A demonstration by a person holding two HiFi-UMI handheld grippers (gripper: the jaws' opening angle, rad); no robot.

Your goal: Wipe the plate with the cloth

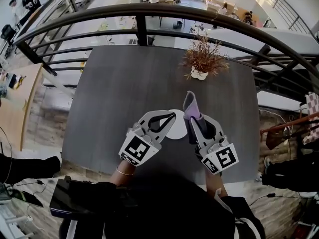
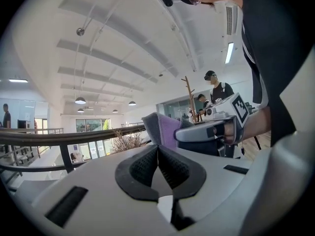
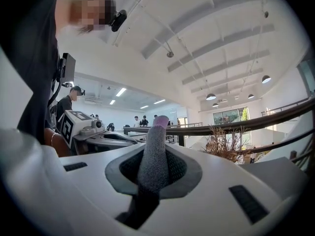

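A small white plate lies on the dark grey table, near its front edge. My left gripper reaches over the plate's left part and hides it. In the left gripper view this gripper is shut, pad against pad, with nothing between them. A sliver of white shows through the gap behind the pads. My right gripper hangs just right of the plate, shut on a grey and purple cloth. The cloth stands up past the pads of the right gripper.
A dried plant in a white pot stands at the table's far side. A dark curved railing runs behind the table, with a drop to a lower floor beyond it. A black device sits at the person's left.
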